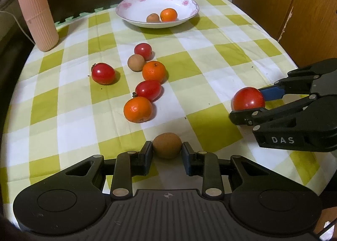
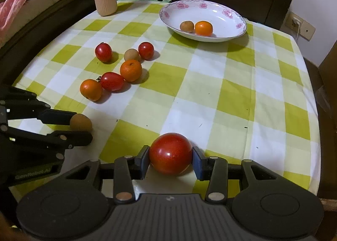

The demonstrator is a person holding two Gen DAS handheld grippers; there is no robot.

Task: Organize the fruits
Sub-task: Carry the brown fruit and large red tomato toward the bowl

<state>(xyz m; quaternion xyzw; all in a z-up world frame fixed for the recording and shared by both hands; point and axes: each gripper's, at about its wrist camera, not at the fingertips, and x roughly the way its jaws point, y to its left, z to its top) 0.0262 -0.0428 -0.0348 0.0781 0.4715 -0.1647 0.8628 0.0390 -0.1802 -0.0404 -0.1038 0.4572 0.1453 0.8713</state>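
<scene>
Checked cloth [image 1: 210, 55] in yellow-green and white covers the table, soft and slightly creased, so round fruit can sit on it without rolling far. At the far side stands a white porcelain plate [image 1: 134, 9] with a pink flower rim, shallow and glossy; it already holds one small orange [image 1: 168, 14] and one brown longan-like fruit [image 1: 152, 18], so it looks like the collecting place. A ribbed pink cylinder [image 1: 36, 11], matte and upright, stands at the far left corner, clear of the work.

Loose fruit lies in a cluster mid-table: three smooth red tomatoes [image 1: 148, 89], two dimpled oranges [image 1: 138, 109] and a dull brown fruit [image 1: 136, 62], some touching each other.

The right gripper [image 2: 171, 156] pinches a big glossy red tomato [image 2: 170, 153] between its blue pads, low over the cloth near the table's right edge. The left gripper [image 1: 167, 148] has its fingers closed against a rough brown fruit [image 1: 167, 145], also close to the cloth. Each claw holds at the fruit's widest part, likely so the round skin does not slip out on the way to the plate.
</scene>
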